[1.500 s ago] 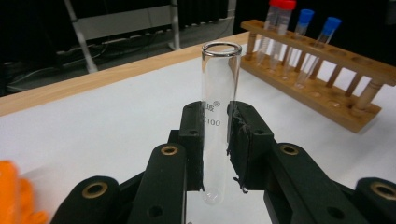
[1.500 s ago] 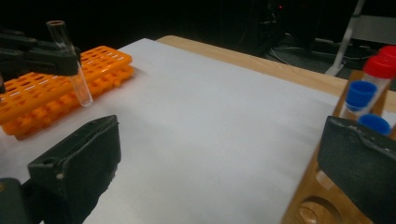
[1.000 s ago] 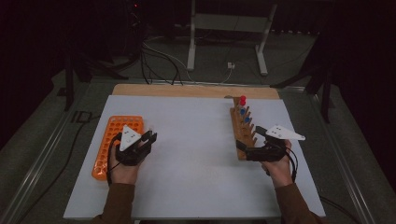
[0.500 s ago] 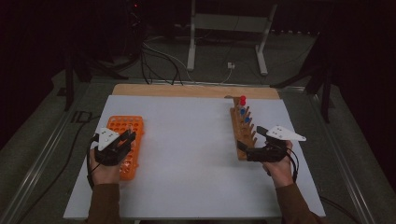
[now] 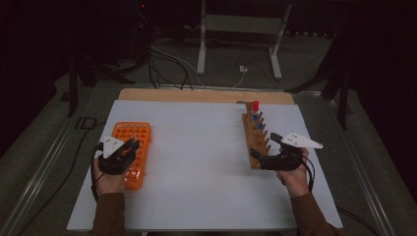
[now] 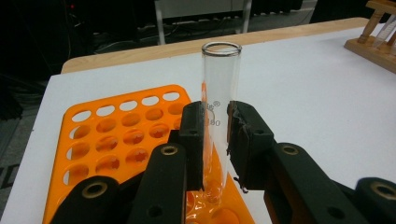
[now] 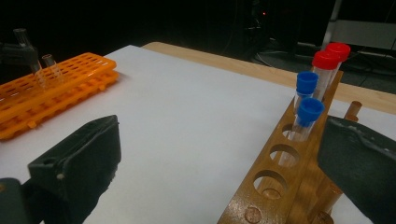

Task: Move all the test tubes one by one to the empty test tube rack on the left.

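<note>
Dim room, black surroundings, white table lit evenly from above, soft faint shadows beside the rack, high view grainy and soft, glass tube sharp with pale rim glints, near tongs blurred, background murky

Both grippers, left gripper and right gripper, are black with brass-ringed screw holes, grey three-cornered plates on top and trailing black cables. The person wears brown sleeves.

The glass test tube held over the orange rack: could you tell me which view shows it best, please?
The left gripper view: the glass test tube stands upright, close, clamped by the left hand-held gripper over the orange rack. The right gripper view shows it small and distant; the high view hides it.
</note>
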`<control>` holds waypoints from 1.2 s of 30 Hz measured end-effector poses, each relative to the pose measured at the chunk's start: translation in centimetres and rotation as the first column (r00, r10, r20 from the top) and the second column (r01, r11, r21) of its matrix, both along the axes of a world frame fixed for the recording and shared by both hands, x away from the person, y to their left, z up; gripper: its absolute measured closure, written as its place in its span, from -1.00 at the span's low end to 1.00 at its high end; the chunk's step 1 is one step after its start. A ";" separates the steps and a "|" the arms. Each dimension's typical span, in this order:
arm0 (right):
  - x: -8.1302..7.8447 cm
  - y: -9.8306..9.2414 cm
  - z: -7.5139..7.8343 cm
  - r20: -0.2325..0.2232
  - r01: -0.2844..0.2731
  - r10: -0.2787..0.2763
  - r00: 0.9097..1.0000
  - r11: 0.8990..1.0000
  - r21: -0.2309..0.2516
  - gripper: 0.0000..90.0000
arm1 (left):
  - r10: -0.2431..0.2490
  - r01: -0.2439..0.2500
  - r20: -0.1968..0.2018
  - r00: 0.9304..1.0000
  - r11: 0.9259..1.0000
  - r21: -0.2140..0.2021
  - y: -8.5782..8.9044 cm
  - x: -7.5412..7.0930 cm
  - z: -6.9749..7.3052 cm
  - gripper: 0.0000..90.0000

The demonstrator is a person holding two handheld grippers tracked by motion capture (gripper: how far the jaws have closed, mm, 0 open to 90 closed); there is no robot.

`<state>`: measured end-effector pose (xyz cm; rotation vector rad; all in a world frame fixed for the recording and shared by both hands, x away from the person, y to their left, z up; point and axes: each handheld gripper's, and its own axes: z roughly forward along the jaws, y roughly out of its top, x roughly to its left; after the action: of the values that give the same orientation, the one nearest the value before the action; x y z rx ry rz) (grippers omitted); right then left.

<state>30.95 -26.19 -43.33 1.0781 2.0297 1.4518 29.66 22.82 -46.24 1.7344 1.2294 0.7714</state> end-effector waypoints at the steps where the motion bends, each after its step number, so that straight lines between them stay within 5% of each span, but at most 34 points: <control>1: 0.0 0.0 0.0 0.000 0.000 0.000 1.000 1.000 -0.001 -1.00 | -0.003 0.003 0.003 1.000 1.000 0.000 0.0 0.0 0.0 0.69; 9: 0.0 0.1 0.0 0.000 -0.006 0.006 1.000 1.000 -0.006 -1.00 | 0.001 0.000 -0.022 1.000 0.999 0.038 -0.4 0.1 -0.5 0.69; 19: 0.0 0.1 0.0 0.001 -0.007 0.007 1.000 1.000 -0.008 -1.00 | 0.018 0.002 -0.154 0.988 0.992 0.129 -1.0 0.3 -1.1 0.70; 36: -0.1 0.4 -0.2 -0.004 -0.016 0.016 1.000 1.000 -0.019 -1.00 | 0.046 -0.017 -0.232 0.972 0.992 0.125 -1.1 0.8 -1.7 0.71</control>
<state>30.89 -25.78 -43.51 1.0608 2.0550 1.4365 30.44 21.75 -47.92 1.9538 1.3951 0.6861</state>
